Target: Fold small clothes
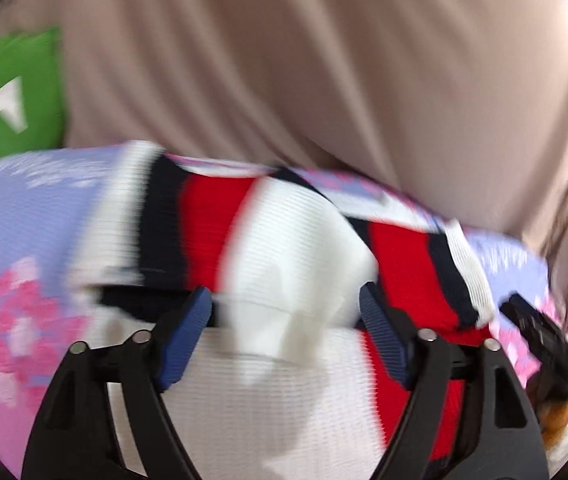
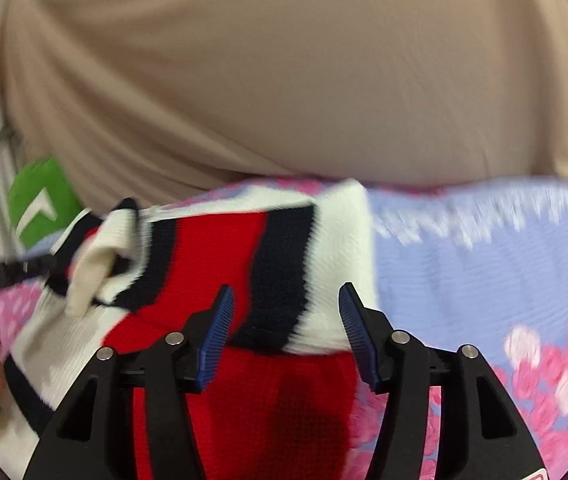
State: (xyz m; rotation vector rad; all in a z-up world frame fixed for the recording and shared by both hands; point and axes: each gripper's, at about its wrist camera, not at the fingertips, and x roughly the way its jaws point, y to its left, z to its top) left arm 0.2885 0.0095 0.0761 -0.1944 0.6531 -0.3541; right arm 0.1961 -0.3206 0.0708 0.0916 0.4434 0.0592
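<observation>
A small knit garment with white, red and navy stripes (image 1: 292,240) lies folded on a lilac cloth with pink flowers (image 1: 24,240). My left gripper (image 1: 286,308) is open, its blue pads on either side of a raised white fold of the garment. My right gripper (image 2: 286,300) is open just above the garment's red and navy stripes (image 2: 268,264), near its white edge. The right gripper also shows at the right edge of the left wrist view (image 1: 540,332); the left gripper shows at the left edge of the right wrist view (image 2: 0,276). Both views are blurred by motion.
A person in a beige top (image 1: 304,60) stands close behind the lilac cloth and fills the far half of both views (image 2: 284,72). A green item with a white mark (image 1: 12,100) sits at the far left; it also shows in the right wrist view (image 2: 42,200).
</observation>
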